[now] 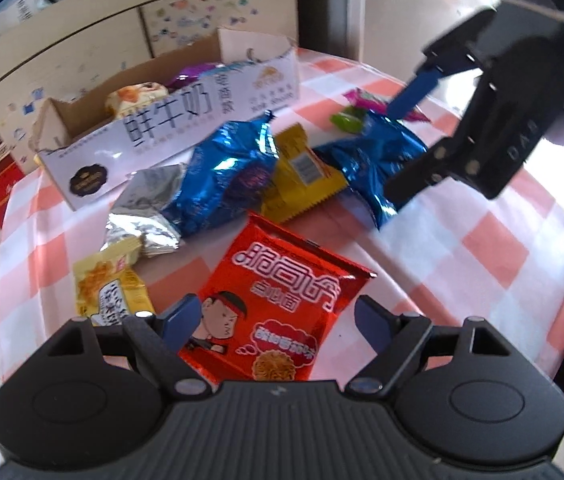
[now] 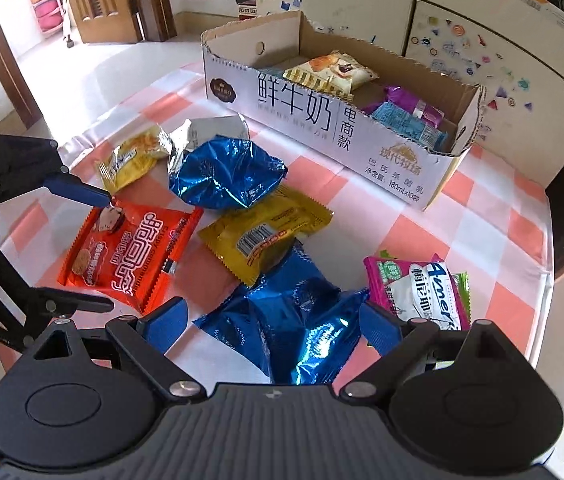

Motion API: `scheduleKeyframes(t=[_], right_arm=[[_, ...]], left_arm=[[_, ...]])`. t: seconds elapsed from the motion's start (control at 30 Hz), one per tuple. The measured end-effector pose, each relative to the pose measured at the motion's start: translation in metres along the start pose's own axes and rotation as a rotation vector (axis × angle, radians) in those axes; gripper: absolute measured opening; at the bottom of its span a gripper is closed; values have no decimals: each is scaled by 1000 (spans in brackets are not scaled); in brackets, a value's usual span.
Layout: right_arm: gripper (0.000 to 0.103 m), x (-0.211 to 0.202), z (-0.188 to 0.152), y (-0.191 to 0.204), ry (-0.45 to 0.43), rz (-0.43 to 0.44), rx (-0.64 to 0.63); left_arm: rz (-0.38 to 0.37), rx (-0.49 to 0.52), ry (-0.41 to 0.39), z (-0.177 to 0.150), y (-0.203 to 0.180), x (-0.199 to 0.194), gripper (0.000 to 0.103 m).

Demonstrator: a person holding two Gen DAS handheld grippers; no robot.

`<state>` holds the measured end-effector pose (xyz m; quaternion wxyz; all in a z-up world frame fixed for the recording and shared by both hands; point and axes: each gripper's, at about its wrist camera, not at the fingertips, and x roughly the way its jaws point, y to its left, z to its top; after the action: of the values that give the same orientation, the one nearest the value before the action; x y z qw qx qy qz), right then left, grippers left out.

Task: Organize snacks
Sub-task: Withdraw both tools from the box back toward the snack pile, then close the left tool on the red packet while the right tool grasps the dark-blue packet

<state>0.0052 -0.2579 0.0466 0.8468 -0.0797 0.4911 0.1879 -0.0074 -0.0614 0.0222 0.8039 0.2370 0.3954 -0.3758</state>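
Carton point(image 2: 323, 128) lettered 鲜牛奶, 电商款, 现代牧场; pink packet point(image 2: 417, 288) "Ameri…"

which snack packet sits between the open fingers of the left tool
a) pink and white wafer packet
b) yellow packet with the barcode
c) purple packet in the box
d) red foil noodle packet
d: the red foil noodle packet lies on the checked tablecloth between the left tool's spread blue fingers.
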Motion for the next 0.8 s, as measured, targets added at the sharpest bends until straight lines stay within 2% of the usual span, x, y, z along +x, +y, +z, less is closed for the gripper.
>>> scheduleKeyframes(t=[0.17, 0.3, 0.5, 0.6, 0.7, 0.8], right_arm=[[97, 8, -2, 2, 45, 16, -11], [100, 9, -5, -1, 87, 86, 19], [100, -3, -10, 6, 106, 177, -6], [100, -16, -5, 11, 42, 155, -42], [100, -18, -2, 10, 15, 128, -45], [100, -10, 6, 6, 3, 97, -61]], left_arm=[[-7, 37, -7, 0, -5, 6, 84], [-6, 43, -12, -1, -6, 8, 83], [-75, 11, 12, -3, -2, 0, 84], [-100, 22, 7, -3, -2, -8, 83], [-69, 36, -18, 0, 0, -11, 83], [-68, 17, -6, 3, 4, -2, 84]])
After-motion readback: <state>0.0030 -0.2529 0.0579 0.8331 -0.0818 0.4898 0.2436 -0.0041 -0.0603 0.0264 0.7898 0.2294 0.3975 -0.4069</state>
